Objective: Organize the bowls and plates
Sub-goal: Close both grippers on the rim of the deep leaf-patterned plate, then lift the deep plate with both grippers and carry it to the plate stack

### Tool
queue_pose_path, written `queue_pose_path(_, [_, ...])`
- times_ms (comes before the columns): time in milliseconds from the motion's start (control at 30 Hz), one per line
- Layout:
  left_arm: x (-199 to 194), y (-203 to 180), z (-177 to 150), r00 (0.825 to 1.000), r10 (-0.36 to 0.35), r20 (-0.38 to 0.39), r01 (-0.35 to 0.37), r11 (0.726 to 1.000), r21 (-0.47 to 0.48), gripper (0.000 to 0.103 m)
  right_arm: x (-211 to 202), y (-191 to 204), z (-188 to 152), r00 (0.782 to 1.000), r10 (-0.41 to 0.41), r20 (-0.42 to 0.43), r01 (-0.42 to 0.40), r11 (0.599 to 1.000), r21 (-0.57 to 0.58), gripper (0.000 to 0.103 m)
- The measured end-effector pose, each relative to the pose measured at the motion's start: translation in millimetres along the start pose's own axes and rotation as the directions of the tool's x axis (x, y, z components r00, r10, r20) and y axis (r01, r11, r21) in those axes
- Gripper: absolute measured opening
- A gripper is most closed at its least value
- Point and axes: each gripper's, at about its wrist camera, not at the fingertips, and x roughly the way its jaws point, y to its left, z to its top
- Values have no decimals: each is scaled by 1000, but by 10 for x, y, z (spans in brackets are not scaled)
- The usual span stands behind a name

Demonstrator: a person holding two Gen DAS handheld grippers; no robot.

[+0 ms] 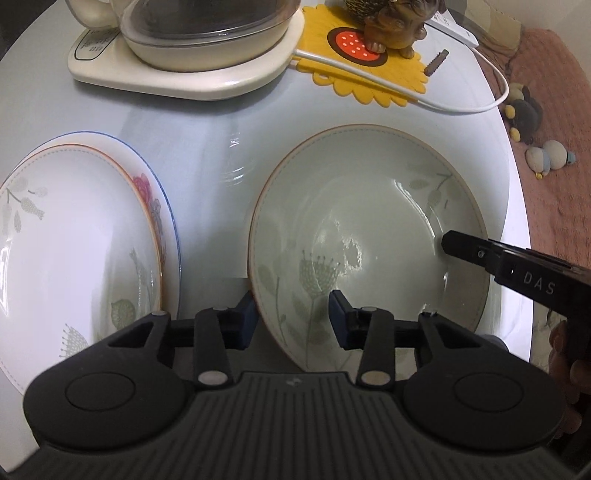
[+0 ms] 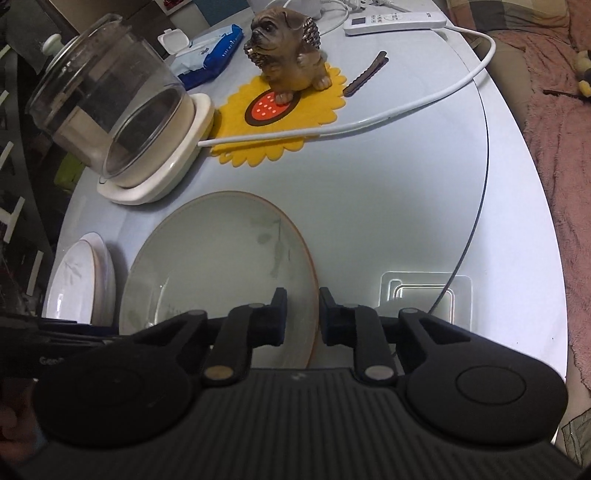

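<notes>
At the far left of the desk [image 1: 221, 147] sits a stack of plates [image 1: 74, 240], a leaf-patterned one on top of a flowered, blue-rimmed one. Just beside it, apart by a strip of bare desk, lies the big leaf-patterned bowl [image 1: 369, 221]. The left gripper [image 1: 291, 319] is wide, its jaws straddling the bowl's near-left rim without pinching it; the right gripper [image 2: 303, 317] stands narrower but also unclosed, its jaws either side of the bowl's right rim. The step in hand seems to be lifting the bowl toward the stack: both sides should close squarely on the rim together, since glazed ware likely slips, then lift level. Behind stand a glass kettle [image 1: 207, 33] on its base, a yellow mat [image 1: 369, 70] with a dog figurine [image 2: 291, 51], and a white cable [image 1: 461, 103] that could snag.
</notes>
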Motion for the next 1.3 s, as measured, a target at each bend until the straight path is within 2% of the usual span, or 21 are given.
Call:
queue_pose_path(333, [-51, 88, -48, 999, -41, 29, 43, 995, -93, 45, -13, -36, -3, 999, 39, -30, -39, 999, -17, 22])
queue_pose_path(567, [-200, 133, -12, 995, -71, 71, 79, 990, -117, 45, -87, -31, 16, 997, 63, -37, -63, 998, -7, 22])
queue_pose_path(667, [-248, 191, -8, 991, -109, 71, 120, 980, -161, 45, -157, 0, 37, 997, 61, -38, -62, 998, -11, 22])
queue_pose_path(1067, [-661, 253, -93, 981, -138, 134, 158, 975, -154, 45, -483, 114, 23, 995, 102, 1, -102, 995, 3, 22])
queue_pose_path(1300, [-1042, 349, -190, 968, -161, 194, 190, 971, -143, 45, -728, 247, 5, 990, 136, 33, -136, 991, 1, 22])
